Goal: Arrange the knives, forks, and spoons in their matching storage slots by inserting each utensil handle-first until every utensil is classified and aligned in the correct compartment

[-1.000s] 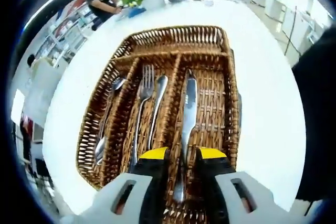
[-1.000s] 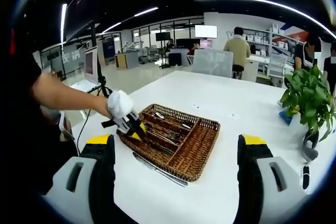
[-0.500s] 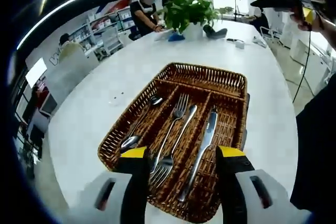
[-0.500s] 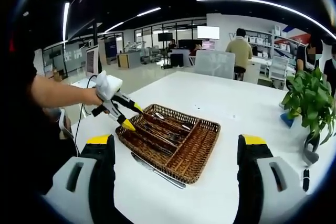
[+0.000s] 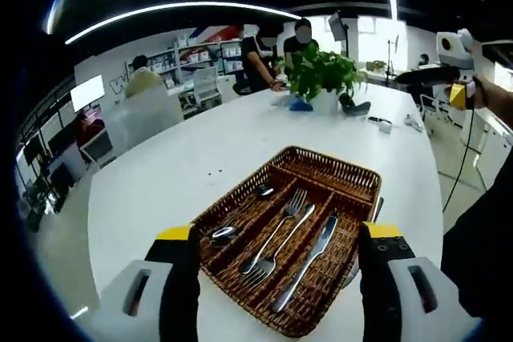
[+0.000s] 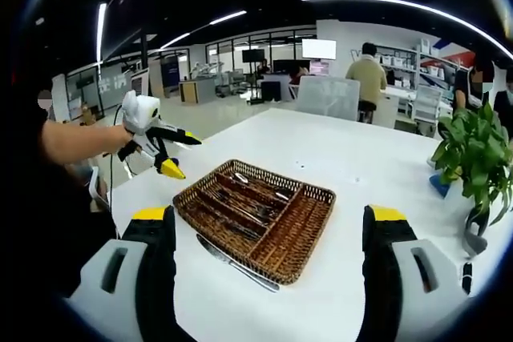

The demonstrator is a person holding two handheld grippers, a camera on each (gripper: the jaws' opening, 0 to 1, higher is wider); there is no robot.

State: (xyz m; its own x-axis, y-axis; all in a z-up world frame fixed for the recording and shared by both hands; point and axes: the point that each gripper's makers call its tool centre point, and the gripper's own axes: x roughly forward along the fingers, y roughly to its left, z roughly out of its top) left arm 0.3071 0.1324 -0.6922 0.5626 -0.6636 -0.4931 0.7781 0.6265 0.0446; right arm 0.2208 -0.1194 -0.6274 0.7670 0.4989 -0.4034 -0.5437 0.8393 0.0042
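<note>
A: Left gripper view, left to right? The left gripper (image 5: 276,238) has its yellow-tipped fingers (image 5: 175,234) spread wide, nothing between them, held above the near end of the wicker tray (image 5: 333,170) on the white table (image 5: 160,182).

B: Tray contents: leftmost slot has spoons (image 5: 240,218), middle slot forks (image 5: 276,234), right slot one knife (image 5: 309,258). The cross compartment at the far end looks bare. The plant (image 5: 321,74) stands at the table's far end, and the right gripper (image 5: 457,54) is raised at the right edge.

A: Right gripper view?

B: The left gripper (image 6: 172,154) shows at left in a person's hand, up off the table and left of the tray (image 6: 309,234), fingers parted. The cutlery in the slots is too small to sort from here. A second knife (image 6: 236,262) lies on the table just outside the tray's near side.

A: And the right gripper (image 6: 268,226)?

B: Fingers (image 6: 156,222) released, wide apart, gripping nothing, well back from the tray. Plant (image 6: 473,154) at far right.
</note>
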